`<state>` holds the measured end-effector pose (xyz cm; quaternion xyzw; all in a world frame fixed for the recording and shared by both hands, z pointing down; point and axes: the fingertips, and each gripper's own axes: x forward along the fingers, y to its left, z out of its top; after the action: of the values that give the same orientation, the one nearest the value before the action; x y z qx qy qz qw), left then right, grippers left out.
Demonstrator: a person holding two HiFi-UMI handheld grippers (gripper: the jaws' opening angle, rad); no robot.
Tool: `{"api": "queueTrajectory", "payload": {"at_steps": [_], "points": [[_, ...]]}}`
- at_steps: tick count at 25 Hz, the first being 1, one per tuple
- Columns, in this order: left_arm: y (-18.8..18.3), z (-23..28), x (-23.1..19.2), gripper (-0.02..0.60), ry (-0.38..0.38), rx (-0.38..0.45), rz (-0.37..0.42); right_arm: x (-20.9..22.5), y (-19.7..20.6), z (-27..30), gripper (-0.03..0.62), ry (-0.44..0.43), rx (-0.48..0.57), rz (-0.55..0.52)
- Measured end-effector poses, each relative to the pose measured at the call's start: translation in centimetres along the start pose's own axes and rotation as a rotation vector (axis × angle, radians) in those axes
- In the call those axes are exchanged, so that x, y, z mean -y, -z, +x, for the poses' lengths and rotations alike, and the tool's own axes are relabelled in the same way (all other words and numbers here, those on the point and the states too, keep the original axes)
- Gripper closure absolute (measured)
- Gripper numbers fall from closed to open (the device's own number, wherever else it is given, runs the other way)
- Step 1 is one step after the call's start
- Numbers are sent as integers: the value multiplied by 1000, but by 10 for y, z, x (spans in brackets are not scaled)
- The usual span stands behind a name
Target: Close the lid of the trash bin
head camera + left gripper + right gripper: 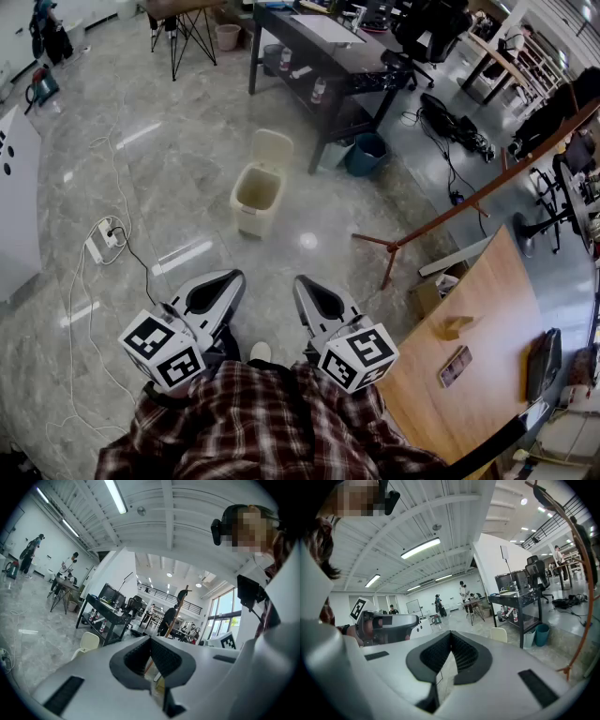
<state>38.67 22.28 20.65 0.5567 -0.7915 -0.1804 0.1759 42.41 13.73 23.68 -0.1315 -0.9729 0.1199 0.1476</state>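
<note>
Cream-coloured, the one trash bin (255,197) stands on the grey marble floor (159,141) with its lid (272,148) tipped up, near a dark desk (319,52) and one blue bucket (367,153). Two grippers, the left gripper (230,278) and the right gripper (302,281), are held well short of it, each with its jaws pressed together on nothing.

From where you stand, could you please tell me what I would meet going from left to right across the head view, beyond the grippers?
White power strip → trash bin, lid up → blue bucket → wooden table.
</note>
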Motion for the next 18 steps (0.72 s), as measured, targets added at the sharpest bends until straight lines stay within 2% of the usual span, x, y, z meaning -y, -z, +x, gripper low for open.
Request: {"api": "queueTrajectory", "payload": {"at_steps": [8,18], "points": [[-27,11,-84,571,-20,-3,-13,14,-7,79,582,18,-25,13],[-101,20,-231,571,-10,-25,-28,18,-44,235,582,60,-37,24]]}}
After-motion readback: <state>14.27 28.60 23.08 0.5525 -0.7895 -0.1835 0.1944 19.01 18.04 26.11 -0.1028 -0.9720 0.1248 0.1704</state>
